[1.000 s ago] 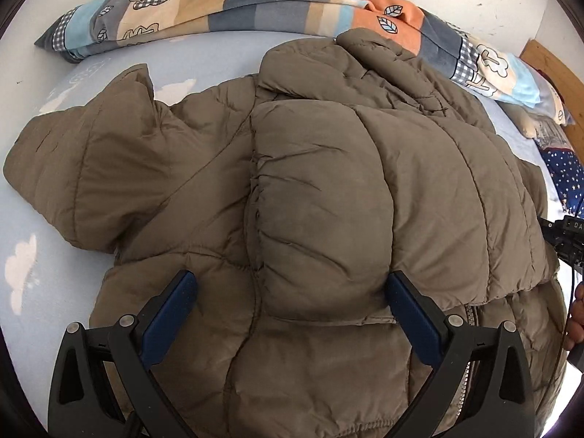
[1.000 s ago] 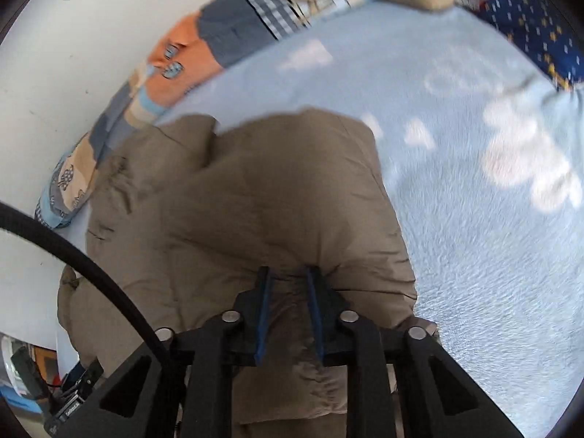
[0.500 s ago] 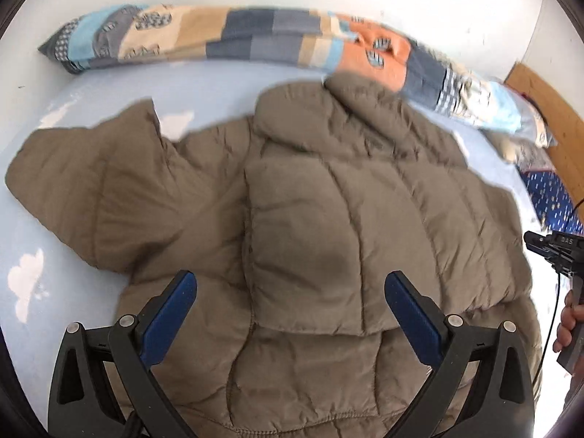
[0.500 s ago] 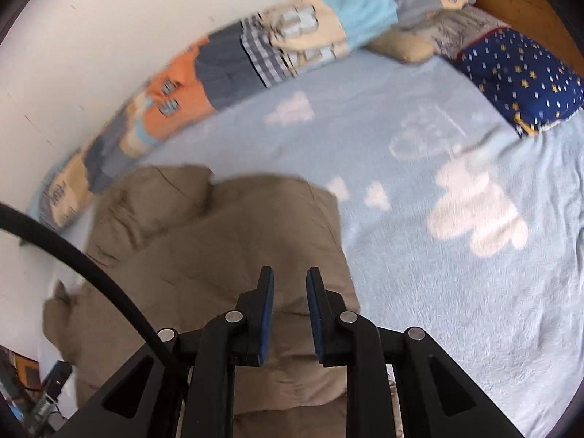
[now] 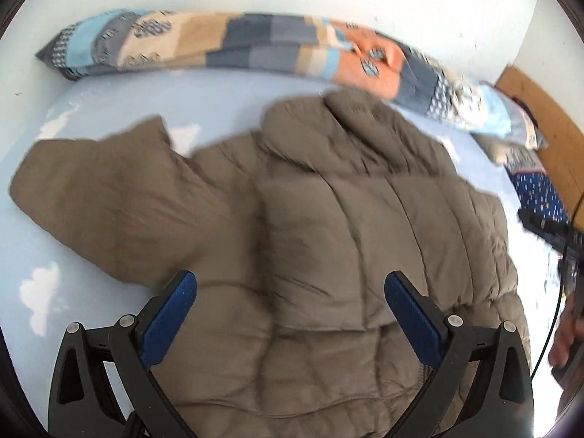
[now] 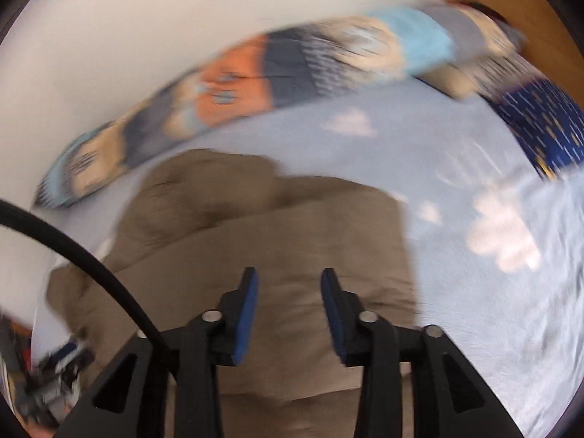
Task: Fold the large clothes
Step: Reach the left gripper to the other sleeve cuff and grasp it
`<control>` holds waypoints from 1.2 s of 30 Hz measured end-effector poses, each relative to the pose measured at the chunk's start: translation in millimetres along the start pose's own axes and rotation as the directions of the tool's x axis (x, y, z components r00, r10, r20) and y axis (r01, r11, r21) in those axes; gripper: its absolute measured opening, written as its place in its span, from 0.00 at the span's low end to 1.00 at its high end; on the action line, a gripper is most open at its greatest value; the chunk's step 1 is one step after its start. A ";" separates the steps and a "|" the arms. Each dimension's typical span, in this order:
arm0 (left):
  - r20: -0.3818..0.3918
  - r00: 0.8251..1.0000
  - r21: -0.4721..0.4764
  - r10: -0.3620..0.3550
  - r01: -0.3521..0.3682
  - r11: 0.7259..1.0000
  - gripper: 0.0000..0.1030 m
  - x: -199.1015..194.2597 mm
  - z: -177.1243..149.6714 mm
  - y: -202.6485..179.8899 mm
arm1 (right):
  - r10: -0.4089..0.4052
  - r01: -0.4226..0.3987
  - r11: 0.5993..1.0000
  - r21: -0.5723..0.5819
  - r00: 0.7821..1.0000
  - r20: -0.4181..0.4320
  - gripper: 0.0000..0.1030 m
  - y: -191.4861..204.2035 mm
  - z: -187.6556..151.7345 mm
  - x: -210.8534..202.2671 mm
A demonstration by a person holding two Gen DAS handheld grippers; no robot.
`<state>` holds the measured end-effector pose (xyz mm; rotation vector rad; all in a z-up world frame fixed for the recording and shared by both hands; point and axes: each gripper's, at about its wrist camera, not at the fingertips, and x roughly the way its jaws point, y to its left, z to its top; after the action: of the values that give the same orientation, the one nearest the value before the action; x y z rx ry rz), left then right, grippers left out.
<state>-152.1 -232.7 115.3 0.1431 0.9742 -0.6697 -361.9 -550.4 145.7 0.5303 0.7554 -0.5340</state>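
Note:
A brown puffer jacket (image 5: 310, 226) lies spread on the light blue bed sheet (image 5: 153, 98), one sleeve folded across its front and the other sleeve (image 5: 109, 204) stretched out to the left. My left gripper (image 5: 290, 286) hovers above the jacket's lower part, open wide, nothing between its blue pads. In the right wrist view the same jacket (image 6: 277, 226) lies below my right gripper (image 6: 290, 284). Its jaws are opening and nothing is between them. The right gripper also shows at the right edge of the left wrist view, held by a hand (image 5: 564, 339).
A long patchwork bolster (image 5: 255, 47) runs along the white wall at the back. A dark blue starred pillow (image 6: 544, 124) and a wooden headboard (image 5: 540, 109) stand at the right. The sheet with white cloud prints (image 6: 503, 233) lies to the right of the jacket.
The right gripper let go of the jacket's folded edge, opened and lifted away. Both grippers rose, so the jacket looks smaller and farther off. The left gripper stayed open.

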 end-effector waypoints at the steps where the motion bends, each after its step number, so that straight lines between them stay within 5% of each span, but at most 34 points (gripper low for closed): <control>1: 0.017 1.000 -0.015 0.012 -0.012 1.000 1.00 -6.8 4.8 12.0 | 0.026 -0.026 0.999 -0.030 1.000 0.001 0.41 12.4 -2.9 -2.0; 6: 0.051 0.995 -0.204 0.090 -0.078 0.976 1.00 -25.3 25.7 107.3 | 0.169 -0.180 0.945 -0.272 0.984 -0.064 0.41 112.0 -38.7 7.5; 13: -0.025 0.981 -0.522 0.192 -0.177 0.834 1.00 -21.0 16.2 253.6 | 0.152 -0.209 0.876 -0.434 0.975 -0.162 0.41 181.2 -84.9 45.1; 21: -0.009 0.997 -0.746 0.072 -0.054 0.663 1.00 5.9 5.4 350.9 | 0.149 -0.185 0.867 -0.463 0.982 -0.114 0.41 203.1 -86.8 55.8; 27: 0.097 0.995 -0.766 0.014 0.066 0.640 1.00 15.7 25.0 376.7 | 0.118 -0.182 0.860 -0.476 0.980 -0.161 0.41 222.3 -91.0 84.0; 31: 0.186 0.983 -0.788 0.008 0.144 0.598 0.98 11.3 29.8 398.1 | 0.111 -0.190 0.862 -0.470 0.975 -0.190 0.41 217.8 -98.5 96.5; 36: 0.231 0.973 -0.824 -0.016 0.205 0.529 0.81 24.4 25.8 429.7 | 0.136 -0.217 0.870 -0.443 0.969 -0.206 0.41 210.2 -95.6 94.4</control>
<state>126.7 86.0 34.1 -0.8654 1.0245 -0.2430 -220.7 -359.4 69.4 0.1932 0.9510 -0.1234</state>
